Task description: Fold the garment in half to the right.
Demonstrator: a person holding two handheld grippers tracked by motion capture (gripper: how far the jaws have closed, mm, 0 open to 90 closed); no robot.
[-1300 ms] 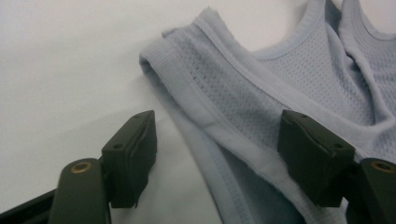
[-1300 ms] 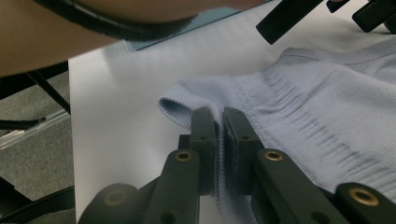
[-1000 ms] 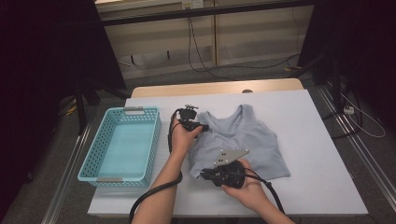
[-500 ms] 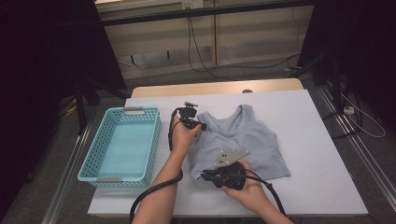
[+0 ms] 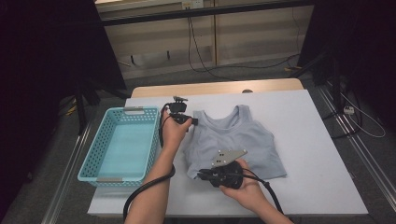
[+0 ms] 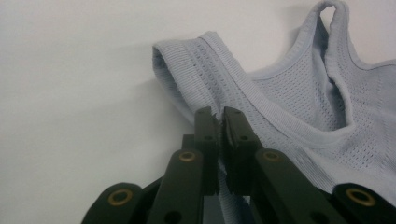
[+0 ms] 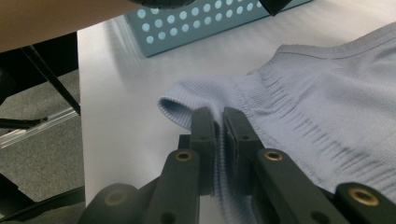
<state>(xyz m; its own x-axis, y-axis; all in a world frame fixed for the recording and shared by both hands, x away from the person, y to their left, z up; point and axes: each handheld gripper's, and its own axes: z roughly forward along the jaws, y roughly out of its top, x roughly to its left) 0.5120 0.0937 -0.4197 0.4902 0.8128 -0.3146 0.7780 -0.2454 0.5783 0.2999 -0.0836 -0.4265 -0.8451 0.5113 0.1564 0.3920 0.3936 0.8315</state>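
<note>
Left tool (image 6: 218, 122) clamped on tank top (image 5: 238, 140) shoulder strap; jaws have just closed on fabric. Right tool (image 7: 219, 122) pinching bottom hem corner. Garment flat on counter (image 5: 317, 140), basket (image 5: 122, 144) beyond left tool. Lift both evenly, keep fabric taut.

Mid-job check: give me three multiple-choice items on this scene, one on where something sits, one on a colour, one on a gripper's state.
1. Where is the basket relative to the top?
A. At its left in the high view
B. At its right
C. On it

2. What colour is the basket?
A. Red
B. Turquoise
C. Black

3. What is the left gripper doing?
A. Open above the table
B. Shut on the basket rim
C. Shut on the top

Answers: 1 A, the basket sits left of the top; 2 B, its walls are turquoise; 3 C, its jaws pinch the fabric beside a strap.
</note>
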